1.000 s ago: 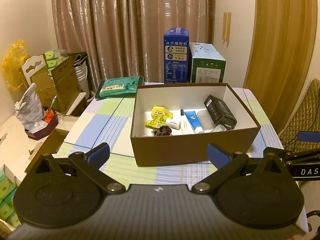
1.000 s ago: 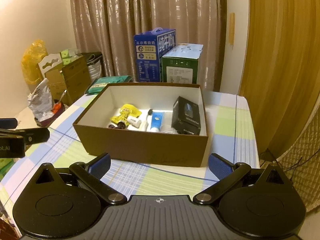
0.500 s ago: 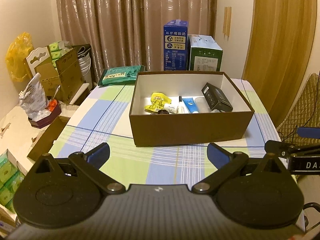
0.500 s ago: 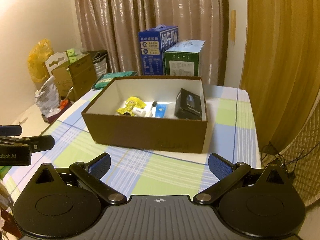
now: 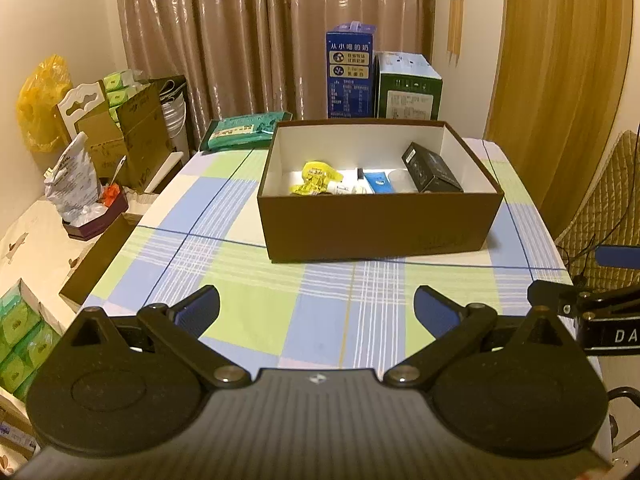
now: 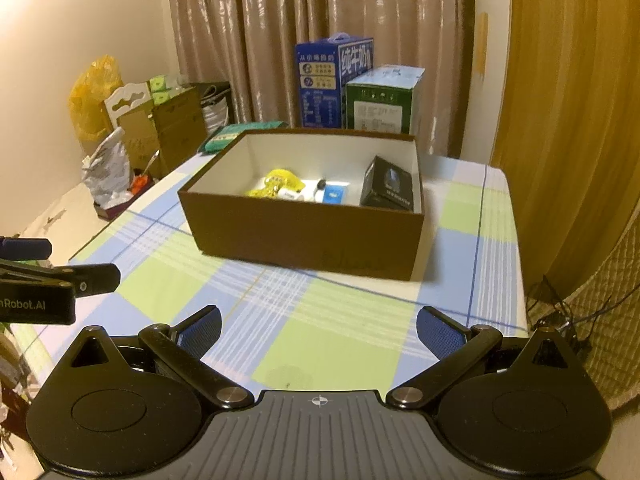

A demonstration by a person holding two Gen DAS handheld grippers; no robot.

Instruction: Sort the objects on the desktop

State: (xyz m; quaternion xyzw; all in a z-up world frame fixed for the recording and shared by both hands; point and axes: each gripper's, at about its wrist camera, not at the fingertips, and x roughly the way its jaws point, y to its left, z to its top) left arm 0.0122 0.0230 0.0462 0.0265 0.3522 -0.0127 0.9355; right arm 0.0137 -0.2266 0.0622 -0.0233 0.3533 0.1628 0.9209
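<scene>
On the left of the checked worktop [image 5: 224,220] nothing is loose; the task's things all lie inside the brown box [image 5: 380,224], which stands toward the far middle of the cloth, well apart from both tools. Going across the box floor from the left: the yellow packet [image 5: 316,178] looks like thin crinkled foil, light and soft, best pinched at a flat edge instead of its puffed middle; beside it a small white bottle [image 5: 340,189], probably rigid and smooth, would want a grip across its body; the blue tube [image 5: 380,182] is likely squeezable, so the stiffer cap end is the safer hold; the black carton [image 5: 432,168] leans against the right wall, stiff cardboard, light, easiest taken across its narrow sides. The box itself seems rigid but broad, so a wall rim is the only place a tool could bite. The left gripper [image 5: 316,312] hangs low over the near cloth, jaws wide apart and holding nothing; the right gripper [image 6: 318,330] is the same, spread and empty. Compared with half a second ago, both views sit farther back from the box, which shows smaller and more distant, while its contents lie unchanged.
</scene>
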